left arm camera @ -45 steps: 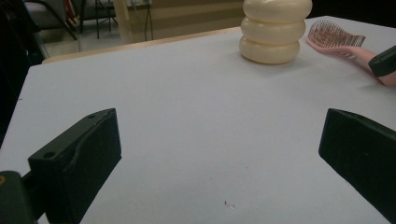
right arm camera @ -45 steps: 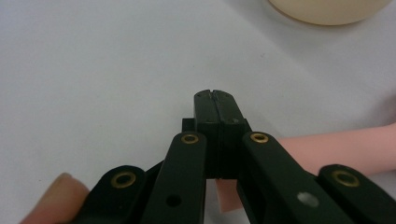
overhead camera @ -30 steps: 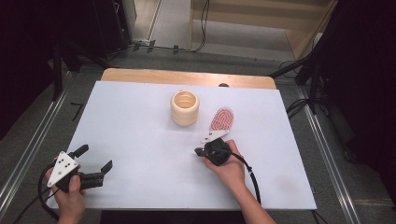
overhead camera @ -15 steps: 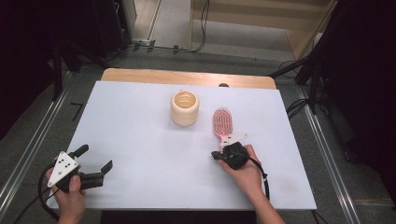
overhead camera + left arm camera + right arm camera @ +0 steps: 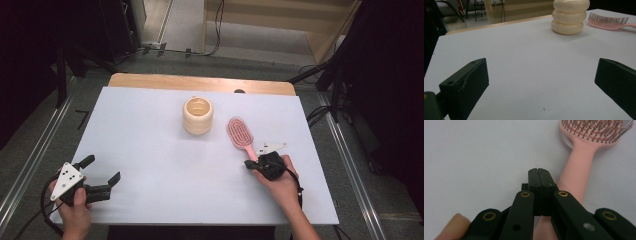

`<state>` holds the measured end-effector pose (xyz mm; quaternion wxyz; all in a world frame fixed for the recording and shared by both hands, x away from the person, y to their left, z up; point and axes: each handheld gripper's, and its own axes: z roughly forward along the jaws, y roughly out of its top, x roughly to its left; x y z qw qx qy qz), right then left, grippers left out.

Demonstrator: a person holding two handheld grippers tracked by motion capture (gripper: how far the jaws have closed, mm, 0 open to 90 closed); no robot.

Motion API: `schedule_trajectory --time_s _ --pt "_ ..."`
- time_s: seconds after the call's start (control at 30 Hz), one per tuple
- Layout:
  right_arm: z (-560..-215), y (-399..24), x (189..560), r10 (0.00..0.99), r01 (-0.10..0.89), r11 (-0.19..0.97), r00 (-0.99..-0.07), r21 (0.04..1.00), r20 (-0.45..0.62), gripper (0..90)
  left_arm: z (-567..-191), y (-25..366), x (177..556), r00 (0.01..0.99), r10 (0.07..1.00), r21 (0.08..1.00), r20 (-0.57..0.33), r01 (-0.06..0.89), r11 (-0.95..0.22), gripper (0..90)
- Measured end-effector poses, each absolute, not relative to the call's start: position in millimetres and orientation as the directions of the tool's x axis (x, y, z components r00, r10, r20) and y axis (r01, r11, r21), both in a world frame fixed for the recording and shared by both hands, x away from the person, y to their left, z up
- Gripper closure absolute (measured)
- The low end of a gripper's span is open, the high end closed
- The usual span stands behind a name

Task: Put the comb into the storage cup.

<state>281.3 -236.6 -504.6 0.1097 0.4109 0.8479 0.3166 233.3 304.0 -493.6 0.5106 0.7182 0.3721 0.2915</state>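
Note:
A pink hairbrush [image 5: 240, 132] lies bristles up on the white table [image 5: 150, 150], with its handle pointing toward the person. My right gripper [image 5: 248, 165] is shut with nothing between its jaws. Its tip sits low at the handle's end, just left of it. In the right gripper view the shut gripper [image 5: 538, 171] has the hairbrush [image 5: 576, 170] handle running along its right side and under it. A cream ribbed cup [image 5: 198, 115] stands upright left of the brush head. My left gripper [image 5: 104, 169] hangs open near the front left corner, over bare table; ahead of it are the cup [image 5: 570, 16] and the hairbrush [image 5: 607, 22].
A wooden strip [image 5: 200, 82] borders the table's far edge. Metal rails and cables run along the floor on both sides. Bare white tabletop lies between the two grippers.
My right hand has moved to the right with its gripper shut. The brush's handle end has swung right with it, so the brush now tilts the other way. The left hand stayed still.

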Motion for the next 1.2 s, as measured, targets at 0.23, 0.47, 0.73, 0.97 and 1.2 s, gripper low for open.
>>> schedule_trajectory --time_s 0.23,0.47,0.73,0.97,1.2 --pt "-502.9 -250.6 282.0 0.782 0.632 0.458 -0.621 0.625 0.055 87.5 -493.5 304.0 233.2 0.553 0.832 0.950 0.039 0.238 -0.203 0.0" --pt "-494.3 -254.6 278.7 0.780 0.617 0.436 -0.622 0.655 0.068 68.4 -493.7 303.7 233.1 0.553 0.832 0.950 0.040 0.237 -0.203 0.0" --pt "-478.1 -253.1 283.1 0.773 0.604 0.437 -0.631 0.666 0.066 41.8 -493.7 303.8 233.1 0.555 0.831 0.951 0.039 0.236 -0.202 0.0" --pt "-465.8 -252.8 295.4 0.780 0.635 0.429 -0.619 0.643 0.091 10.1 -493.7 303.7 233.1 0.555 0.831 0.951 0.040 0.235 -0.202 0.0" --pt "-461.7 -259.9 307.8 0.799 0.671 0.398 -0.588 0.625 0.123 0.0 -493.8 303.7 233.1 0.556 0.830 0.950 0.040 0.235 -0.204 0.0"
